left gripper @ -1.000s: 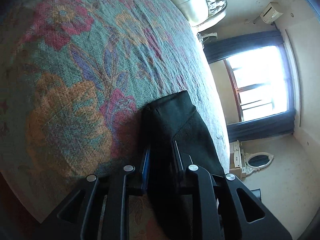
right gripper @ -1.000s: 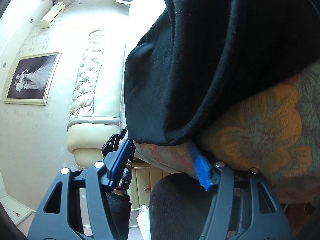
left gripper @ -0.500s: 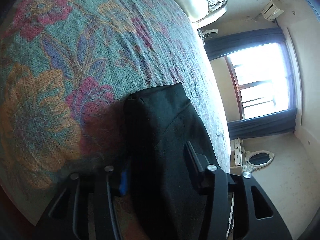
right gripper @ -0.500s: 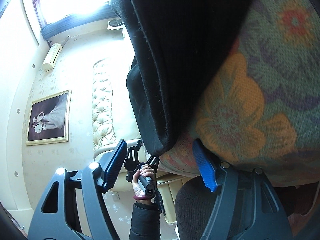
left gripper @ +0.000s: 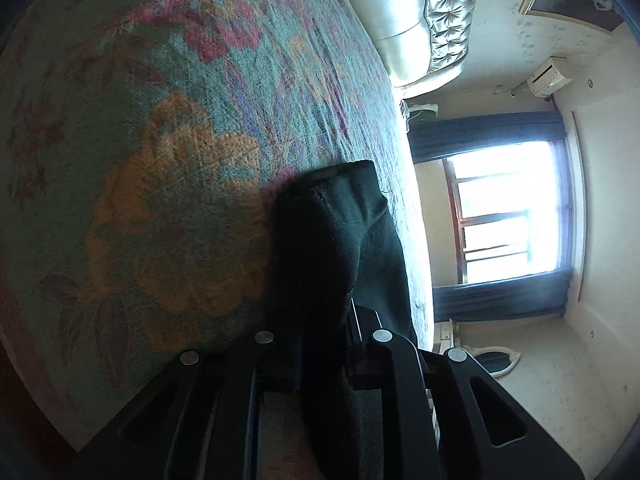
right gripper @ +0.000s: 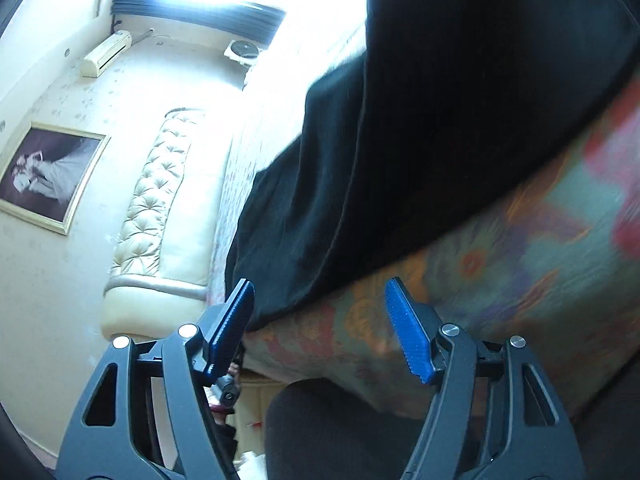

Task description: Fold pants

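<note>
Black pants (left gripper: pixel 340 220) lie on a floral bedspread (left gripper: pixel 160 200), one folded end sticking out ahead of my left gripper (left gripper: pixel 324 328). Its narrow jaws pinch a bunch of that black cloth and are opening slightly. In the right wrist view the pants (right gripper: pixel 440 140) spread across the upper right, their lower corner hanging at the bed's edge. My right gripper (right gripper: pixel 320 284) stands open just below that corner. Its left blue pad (right gripper: pixel 234 320) is close beside the cloth edge, and nothing is pressed between the pads.
A cream tufted headboard (right gripper: pixel 160 200) stands at the end of the bed. A bright window with dark curtains (left gripper: pixel 512 216) fills the far wall. A framed picture (right gripper: pixel 44 172) hangs on the wall. A person's dark-clad leg (right gripper: pixel 340 432) is under my right gripper.
My left jaws have narrowed onto the black cloth and shifted a little over the bedspread. My right gripper, still open, swung and rolled, and the pants corner now sits by its left pad.
</note>
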Tool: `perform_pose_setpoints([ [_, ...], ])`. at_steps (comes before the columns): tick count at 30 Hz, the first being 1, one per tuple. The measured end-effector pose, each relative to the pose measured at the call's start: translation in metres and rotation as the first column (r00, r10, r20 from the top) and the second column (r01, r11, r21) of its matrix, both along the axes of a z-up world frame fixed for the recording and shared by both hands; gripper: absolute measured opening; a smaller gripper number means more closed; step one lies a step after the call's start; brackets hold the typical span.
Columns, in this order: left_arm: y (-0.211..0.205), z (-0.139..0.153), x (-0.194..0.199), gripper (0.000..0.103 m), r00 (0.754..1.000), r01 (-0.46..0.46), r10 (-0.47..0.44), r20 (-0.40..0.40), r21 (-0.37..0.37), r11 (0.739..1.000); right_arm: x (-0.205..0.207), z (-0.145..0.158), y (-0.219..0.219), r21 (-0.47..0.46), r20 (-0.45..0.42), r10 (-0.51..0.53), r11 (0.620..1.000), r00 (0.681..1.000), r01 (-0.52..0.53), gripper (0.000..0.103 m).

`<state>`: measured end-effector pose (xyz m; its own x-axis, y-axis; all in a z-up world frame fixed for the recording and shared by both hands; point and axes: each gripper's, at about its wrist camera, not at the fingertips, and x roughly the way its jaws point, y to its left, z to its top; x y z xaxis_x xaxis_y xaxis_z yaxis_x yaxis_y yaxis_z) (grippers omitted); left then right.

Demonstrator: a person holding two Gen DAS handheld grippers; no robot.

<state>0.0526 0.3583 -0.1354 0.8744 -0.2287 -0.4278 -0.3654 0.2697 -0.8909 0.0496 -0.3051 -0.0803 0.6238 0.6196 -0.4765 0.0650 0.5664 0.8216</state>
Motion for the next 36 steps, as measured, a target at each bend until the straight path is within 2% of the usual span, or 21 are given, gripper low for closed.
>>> perform_pose_setpoints([
  [2, -0.002, 0.011, -0.005, 0.020, 1.000, -0.008, 0.008, -0.002, 0.058, 0.998, 0.010, 0.028, -0.038, -0.101, 0.048, -0.083, 0.991, 0.995, 0.088, 0.068],
  [5, -0.004, 0.029, -0.014, 0.025, 0.999, -0.026, 0.032, -0.036, 0.157, 0.987, 0.051, 0.066, -0.078, -0.270, 0.072, -0.141, 0.950, 0.987, 0.156, 0.072],
  [7, -0.011, 0.043, -0.030, 0.039, 0.995, -0.042, 0.063, -0.071, 0.265, 0.963, 0.099, 0.088, -0.078, -0.446, 0.050, -0.099, 0.888, 0.994, 0.111, 0.086],
  [8, -0.017, 0.052, -0.032, 0.053, 0.994, -0.045, 0.073, -0.078, 0.310, 0.950, 0.124, 0.094, -0.074, -0.520, 0.043, -0.078, 0.850, 0.996, 0.089, 0.086],
  [10, -0.030, 0.071, -0.028, 0.064, 0.996, -0.036, 0.063, -0.058, 0.376, 0.926, 0.181, 0.092, -0.064, -0.656, -0.038, -0.033, 0.755, 0.999, 0.000, 0.091],
  [11, -0.040, 0.080, -0.024, 0.078, 0.997, -0.018, 0.046, -0.058, 0.410, 0.912, 0.210, 0.086, -0.057, -0.714, -0.100, -0.027, 0.698, 0.995, -0.053, 0.091],
  [12, -0.052, 0.088, -0.016, 0.085, 0.997, 0.013, 0.021, -0.072, 0.442, 0.897, 0.233, 0.076, -0.053, -0.765, -0.159, -0.023, 0.635, 0.987, -0.109, 0.091],
  [14, -0.080, 0.100, 0.001, 0.086, 0.991, 0.108, -0.055, -0.122, 0.483, 0.869, 0.275, 0.049, -0.042, -0.842, -0.247, -0.025, 0.501, 0.969, -0.202, 0.091],
  [16, -0.114, 0.105, 0.015, 0.086, 0.973, 0.220, -0.155, -0.172, 0.481, 0.848, 0.301, 0.025, -0.027, -0.890, -0.312, -0.035, 0.362, 0.950, -0.279, 0.091],
  [17, -0.134, 0.106, 0.018, 0.086, 0.965, 0.261, -0.209, -0.161, 0.466, 0.845, 0.305, 0.004, -0.028, -0.897, -0.349, -0.038, 0.302, 0.936, -0.322, 0.091],
  [18, -0.156, 0.106, 0.020, 0.086, 0.952, 0.305, -0.266, -0.149, 0.451, 0.839, 0.311, -0.004, -0.025, -0.900, -0.373, -0.045, 0.259, 0.927, -0.350, 0.091],
  [19, -0.178, 0.107, 0.024, 0.086, 0.934, 0.357, -0.325, -0.149, 0.437, 0.825, 0.316, -0.004, -0.025, -0.902, -0.380, -0.045, 0.240, 0.924, -0.359, 0.077],
  [20, -0.202, 0.108, 0.029, 0.086, 0.909, 0.415, -0.389, -0.151, 0.428, 0.803, 0.315, -0.003, -0.028, -0.897, -0.382, -0.036, 0.256, 0.924, -0.361, 0.059],
  [21, -0.227, 0.109, 0.033, 0.086, 0.879, 0.470, -0.453, -0.147, 0.419, 0.777, 0.314, 0.000, -0.033, -0.882, -0.388, -0.031, 0.304, 0.921, -0.361, 0.019],
  [22, -0.249, 0.108, 0.036, 0.086, 0.850, 0.516, -0.507, -0.142, 0.410, 0.752, 0.309, 0.006, -0.041, -0.867, -0.376, -0.024, 0.361, 0.926, -0.343, 0.008],
  [25, -0.311, 0.098, 0.045, 0.086, 0.762, 0.631, -0.637, -0.117, 0.360, 0.688, 0.287, 0.030, -0.059, -0.869, -0.297, -0.003, 0.415, 0.955, -0.269, 0.008],
  [27, -0.346, 0.088, 0.046, 0.086, 0.713, 0.685, -0.691, -0.119, 0.327, 0.651, 0.263, 0.054, -0.080, -0.834, -0.230, 0.005, 0.514, 0.973, -0.200, 0.008],
  [29, -0.376, 0.080, 0.046, 0.086, 0.677, 0.721, -0.727, -0.114, 0.300, 0.625, 0.231, 0.074, -0.107, -0.782, -0.153, 0.004, 0.612, 0.988, -0.123, 0.008],
  [31, -0.397, 0.073, 0.046, 0.086, 0.668, 0.730, -0.738, -0.097, 0.280, 0.623, 0.198, 0.090, -0.135, -0.745, -0.077, -0.024, 0.666, 0.997, -0.041, 0.008],
  [33, -0.411, 0.065, 0.043, 0.086, 0.669, 0.730, -0.740, -0.068, 0.245, 0.638, 0.169, 0.094, -0.162, -0.703, -0.040, -0.060, 0.711, 0.997, 0.014, 0.008],
  [36, -0.424, 0.054, 0.039, 0.086, 0.727, 0.680, -0.686, -0.029, 0.172, 0.713, 0.138, 0.086, -0.193, -0.645, -0.027, -0.101, 0.762, 0.995, 0.060, 0.009],
])
